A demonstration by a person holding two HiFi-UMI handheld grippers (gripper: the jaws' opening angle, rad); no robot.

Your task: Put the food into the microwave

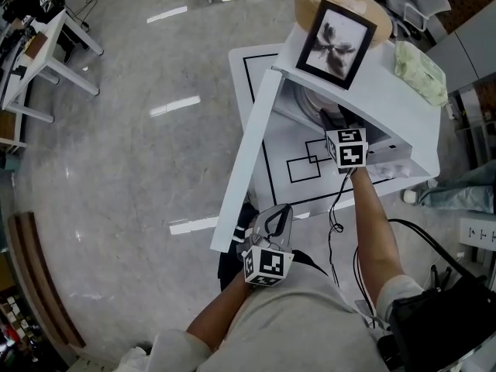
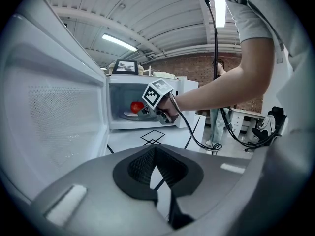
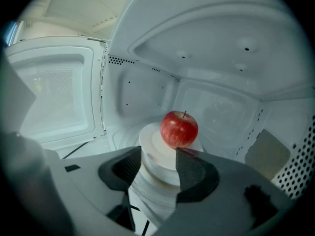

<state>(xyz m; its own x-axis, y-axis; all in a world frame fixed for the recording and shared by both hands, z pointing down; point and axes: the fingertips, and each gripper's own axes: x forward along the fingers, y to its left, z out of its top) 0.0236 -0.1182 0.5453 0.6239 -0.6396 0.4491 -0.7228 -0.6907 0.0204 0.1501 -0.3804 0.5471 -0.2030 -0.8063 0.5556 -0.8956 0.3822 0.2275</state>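
Carrying the microwave (image 1: 387, 103), the desk (image 1: 256, 64) had the door (image 1: 248, 146) swung open at 9 o'clock of the cavity. Right claw (image 3: 158, 156) was inside, jaws apart around the near rim of the plate (image 3: 157, 154). Left claw (image 2: 155, 151) hung by the door's free edge, jaws together. Apple (image 3: 179, 129) sat on the plate, at the right claw's 12 o'clock.

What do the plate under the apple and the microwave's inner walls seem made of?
Plate: probably glazed ceramic; it is white, thick, softly glossy. Microwave's inner walls: likely painted sheet metal; smooth white, with punched vent holes.
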